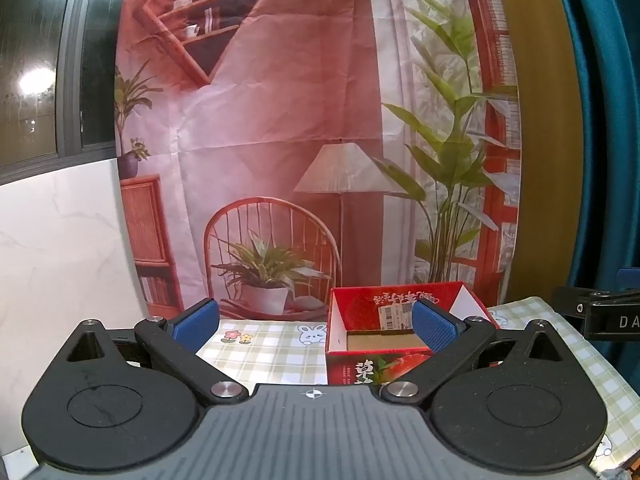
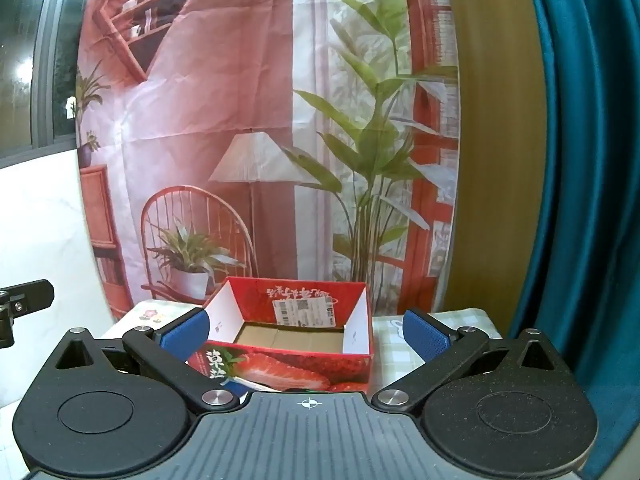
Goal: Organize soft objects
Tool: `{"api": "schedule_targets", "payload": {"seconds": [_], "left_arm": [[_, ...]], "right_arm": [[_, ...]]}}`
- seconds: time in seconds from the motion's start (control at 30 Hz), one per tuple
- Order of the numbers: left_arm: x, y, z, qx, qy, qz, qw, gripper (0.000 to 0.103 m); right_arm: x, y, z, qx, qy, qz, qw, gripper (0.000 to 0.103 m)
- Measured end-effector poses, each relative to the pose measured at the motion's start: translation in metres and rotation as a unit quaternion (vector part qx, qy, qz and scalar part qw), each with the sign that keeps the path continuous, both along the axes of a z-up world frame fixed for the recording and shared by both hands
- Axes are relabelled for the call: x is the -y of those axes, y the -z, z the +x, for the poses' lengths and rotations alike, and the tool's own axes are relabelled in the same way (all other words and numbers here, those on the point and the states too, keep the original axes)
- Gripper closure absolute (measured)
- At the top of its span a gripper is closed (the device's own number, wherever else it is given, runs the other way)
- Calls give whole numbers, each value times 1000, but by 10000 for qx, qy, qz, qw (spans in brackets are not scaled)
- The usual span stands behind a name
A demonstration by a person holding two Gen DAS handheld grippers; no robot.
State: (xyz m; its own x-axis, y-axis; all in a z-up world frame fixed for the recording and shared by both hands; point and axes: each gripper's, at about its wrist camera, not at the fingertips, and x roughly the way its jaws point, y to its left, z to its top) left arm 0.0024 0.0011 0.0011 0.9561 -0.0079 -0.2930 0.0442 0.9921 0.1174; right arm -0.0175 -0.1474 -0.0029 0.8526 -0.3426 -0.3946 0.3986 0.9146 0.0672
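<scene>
A red strawberry-print cardboard box stands open on the checked tablecloth; its brown floor shows nothing inside. It also shows in the right wrist view, dead ahead. My left gripper is open and empty, hovering above the table with the box behind its right finger. My right gripper is open and empty, its blue pads straddling the box from nearer the camera. No soft object is in view.
A printed room-scene backdrop hangs behind the table. A white marble-look panel is at left, a teal curtain at right. The other gripper's black body shows at the right edge of the left view.
</scene>
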Motion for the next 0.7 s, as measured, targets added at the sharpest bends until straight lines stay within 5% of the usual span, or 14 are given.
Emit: {"api": "schedule_targets", "payload": {"seconds": [0.7], "left_arm": [[1,0,1,-9,45,-39,10000,0]], "right_arm": [[1,-1,-2,22,-3,33,10000,0]]}}
